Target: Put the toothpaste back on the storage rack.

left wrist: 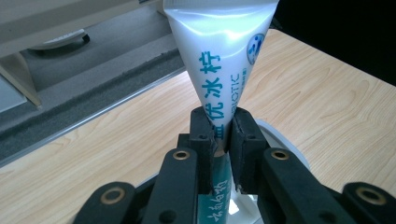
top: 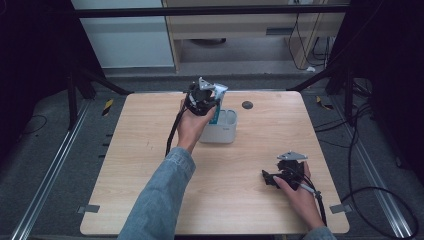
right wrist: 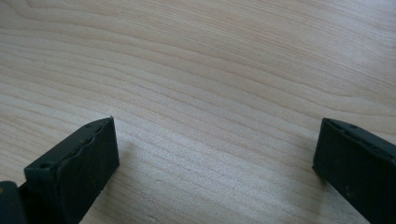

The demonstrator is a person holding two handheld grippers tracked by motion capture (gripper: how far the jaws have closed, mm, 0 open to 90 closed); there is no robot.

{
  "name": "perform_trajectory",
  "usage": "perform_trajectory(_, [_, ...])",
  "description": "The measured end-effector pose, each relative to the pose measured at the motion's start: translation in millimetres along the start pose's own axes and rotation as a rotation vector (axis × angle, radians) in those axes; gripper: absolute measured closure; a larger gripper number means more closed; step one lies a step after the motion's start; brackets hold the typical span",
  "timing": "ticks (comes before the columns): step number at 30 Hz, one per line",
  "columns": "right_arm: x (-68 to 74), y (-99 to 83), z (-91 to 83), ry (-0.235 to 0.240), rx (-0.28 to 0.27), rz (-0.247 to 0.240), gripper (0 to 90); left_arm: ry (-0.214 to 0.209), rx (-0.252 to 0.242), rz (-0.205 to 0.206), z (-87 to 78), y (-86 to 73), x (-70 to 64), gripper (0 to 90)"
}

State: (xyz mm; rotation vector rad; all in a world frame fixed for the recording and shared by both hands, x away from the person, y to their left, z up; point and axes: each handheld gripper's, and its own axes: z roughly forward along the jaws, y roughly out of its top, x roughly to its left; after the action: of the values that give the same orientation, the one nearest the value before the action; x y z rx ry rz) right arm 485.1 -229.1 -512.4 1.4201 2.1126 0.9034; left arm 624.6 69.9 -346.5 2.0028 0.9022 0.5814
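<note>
Up at the top centre of the frame, the left claw (top: 214, 102) was clamped tight on a white tube (left wrist: 219, 60), poised above the white cup (top: 226, 131) on the worktop (top: 260, 150). Down at lower right, the right claw (top: 270, 179) gaped wide, holding nothing.

The person wears a blue denim sleeve (top: 160, 197); both grippers are black, with brass-ringed holes, grey triangular plates and black cables.
</note>
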Motion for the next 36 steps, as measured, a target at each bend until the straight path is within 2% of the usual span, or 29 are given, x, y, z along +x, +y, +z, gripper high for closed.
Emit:
perform_trajectory(16, [0.0, 0.0, 0.0, 0.000, 0.000, 0.000, 0.4, -0.013, 0.014, 0.006, 7.9, -5.3, -5.3, 80.2])
perform_trajectory(24, [0.1, 0.0, -0.1, 0.000, 0.002, 0.001, 0.4, -0.030, 0.013, -0.030, 9.9, -12.8, -1.5, 80.2])
perform_trajectory(28, [0.1, 0.0, 0.0, 0.001, 0.001, 0.002, 0.4, -0.022, 0.027, -0.012, 10.9, -14.2, -2.5, 80.1])
perform_trajectory(36, [0.0, 0.0, 0.0, 0.000, 0.001, 0.000, 0.4, -0.028, 0.027, -0.014, 12.2, -15.5, -4.2, 80.1])
